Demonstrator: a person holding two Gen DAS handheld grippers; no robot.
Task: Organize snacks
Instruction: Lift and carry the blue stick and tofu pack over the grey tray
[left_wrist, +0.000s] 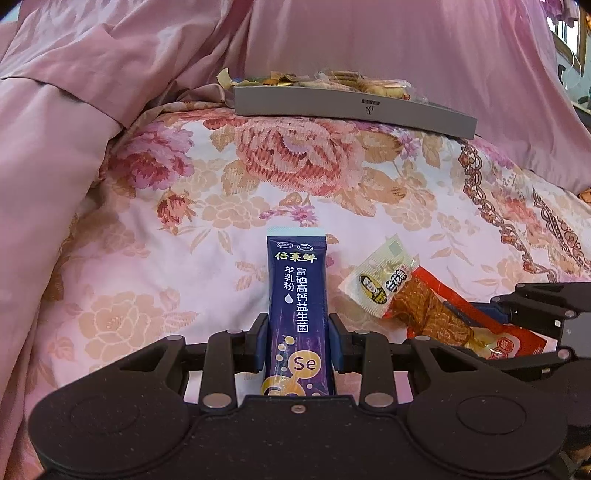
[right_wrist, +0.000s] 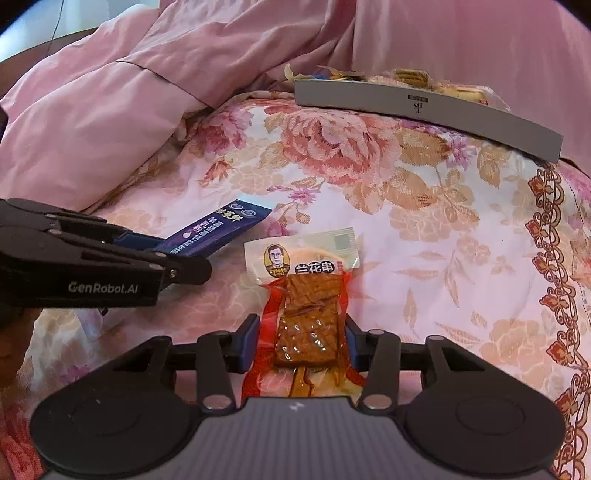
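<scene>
My left gripper (left_wrist: 297, 341) is shut on a dark blue powder stick packet (left_wrist: 297, 295), which points forward over the floral bedspread. The packet also shows in the right wrist view (right_wrist: 218, 230) with the left gripper (right_wrist: 181, 267) at the left. My right gripper (right_wrist: 301, 341) is shut on a clear and red packet of brown dried tofu (right_wrist: 306, 306); this packet also shows in the left wrist view (left_wrist: 410, 299). A grey snack box (left_wrist: 354, 107) (right_wrist: 424, 107) holding several wrapped snacks sits at the far edge of the bed.
A pink quilt (left_wrist: 74, 110) (right_wrist: 92, 122) is bunched at the left and behind the box. The floral bedspread (left_wrist: 295, 166) (right_wrist: 406, 221) lies between the grippers and the box.
</scene>
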